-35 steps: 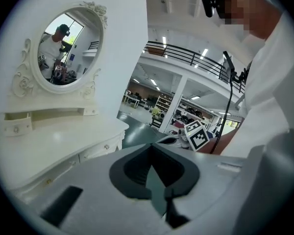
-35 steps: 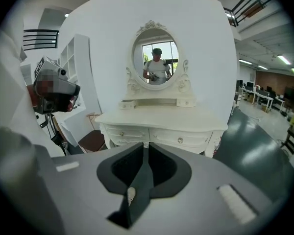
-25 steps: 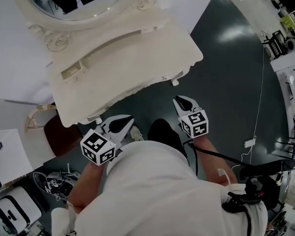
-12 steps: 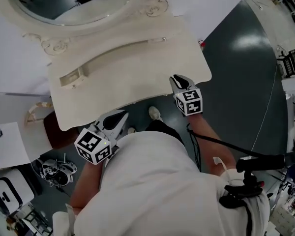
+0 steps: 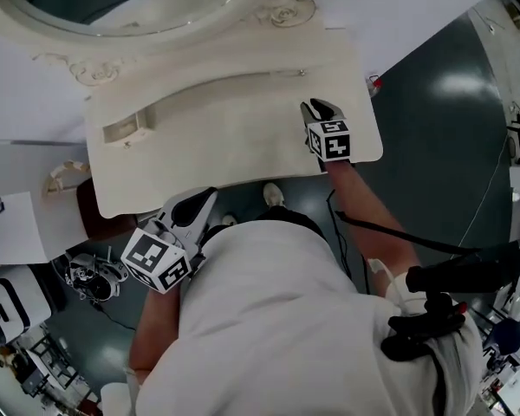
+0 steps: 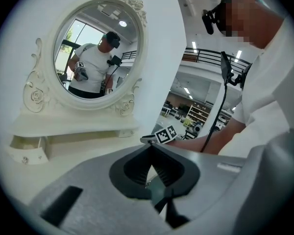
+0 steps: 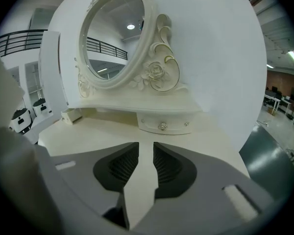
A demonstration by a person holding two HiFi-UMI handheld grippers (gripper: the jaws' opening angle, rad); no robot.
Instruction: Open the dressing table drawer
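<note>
The cream dressing table (image 5: 234,137) carries an oval mirror (image 5: 113,11) on a low shelf. Under the shelf's right end sits a small closed drawer with a round knob (image 7: 162,126). Under its left end a second small drawer (image 5: 121,131) stands pulled out a little. My right gripper (image 5: 310,105) hovers over the right part of the table top and points at the knobbed drawer, short of it. Its jaws (image 7: 146,143) are opening with nothing between them. My left gripper (image 5: 210,194) hangs below the table's front edge, shut and empty, and points toward the mirror (image 6: 90,58).
A chair with a brown seat (image 5: 100,219) stands at the table's left. White boxes and a sheet of paper (image 5: 13,228) lie further left, with cables on the dark floor (image 5: 451,102). A white wall backs the table. The person's shoe (image 5: 273,196) shows under the front edge.
My right gripper has moved from below the front edge forward onto the table top, toward the right drawer. My left gripper has drifted left along the front edge.
</note>
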